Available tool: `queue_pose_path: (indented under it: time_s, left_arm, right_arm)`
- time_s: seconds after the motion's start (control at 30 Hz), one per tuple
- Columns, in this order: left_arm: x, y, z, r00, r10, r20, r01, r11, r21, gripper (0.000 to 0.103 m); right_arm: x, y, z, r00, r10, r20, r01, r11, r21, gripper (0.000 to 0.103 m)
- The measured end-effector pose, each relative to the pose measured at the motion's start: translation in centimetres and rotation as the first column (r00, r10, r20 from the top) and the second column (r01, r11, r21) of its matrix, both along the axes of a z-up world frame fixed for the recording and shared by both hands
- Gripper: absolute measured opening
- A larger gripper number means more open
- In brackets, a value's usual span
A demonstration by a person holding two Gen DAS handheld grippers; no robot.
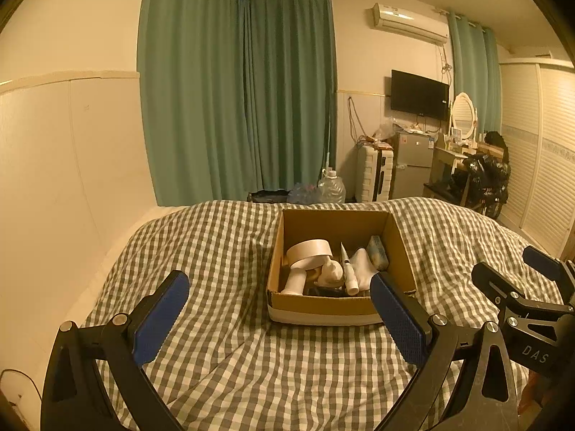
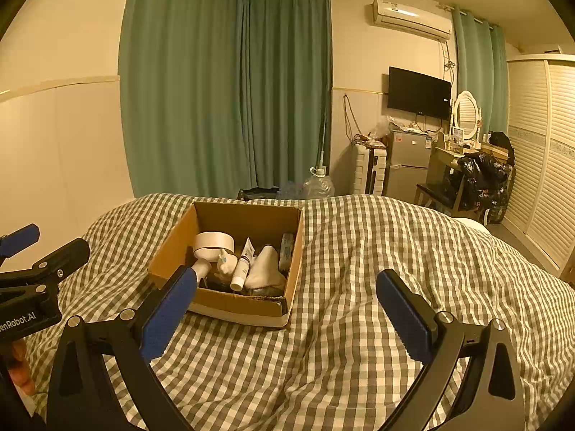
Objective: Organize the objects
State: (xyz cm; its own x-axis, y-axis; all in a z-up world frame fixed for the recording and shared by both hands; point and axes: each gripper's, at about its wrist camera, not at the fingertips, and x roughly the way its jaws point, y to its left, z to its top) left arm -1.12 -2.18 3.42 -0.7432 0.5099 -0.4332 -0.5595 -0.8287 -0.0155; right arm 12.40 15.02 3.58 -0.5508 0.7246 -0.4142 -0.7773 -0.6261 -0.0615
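Observation:
An open cardboard box (image 1: 334, 307) sits on the checked bed cover and also shows in the right wrist view (image 2: 237, 307). It holds a wide tape roll (image 1: 309, 251) (image 2: 214, 242), a white tube (image 1: 349, 273) (image 2: 242, 265), a white bottle (image 1: 296, 280), white cloth (image 1: 363, 265) (image 2: 266, 265) and a small blue packet (image 1: 377, 251). My left gripper (image 1: 278, 314) is open and empty, just in front of the box. My right gripper (image 2: 287, 314) is open and empty, to the right of the box. It also appears at the right edge of the left wrist view (image 1: 517, 280).
The checked bed cover (image 1: 233, 355) (image 2: 395, 251) spreads around the box. A cream wall (image 1: 54, 179) runs along the bed's left side. Beyond the bed stand green curtains (image 1: 233, 107), a water jug (image 1: 330, 186), a suitcase (image 1: 373, 172), a small fridge (image 1: 413, 165) and a wardrobe (image 2: 542, 161).

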Motion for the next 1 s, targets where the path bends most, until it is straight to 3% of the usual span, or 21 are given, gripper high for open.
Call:
queue_pose_path:
  time_s: [1.0]
  left_arm:
    - [-0.25,0.38,-0.56,1.000,-0.008,0.002,0.008,1.000,-0.019,0.103]
  right_arm:
    - [-0.36,-0.23,-0.15,1.000,-0.001,0.010,0.001,1.000,-0.007,0.100]
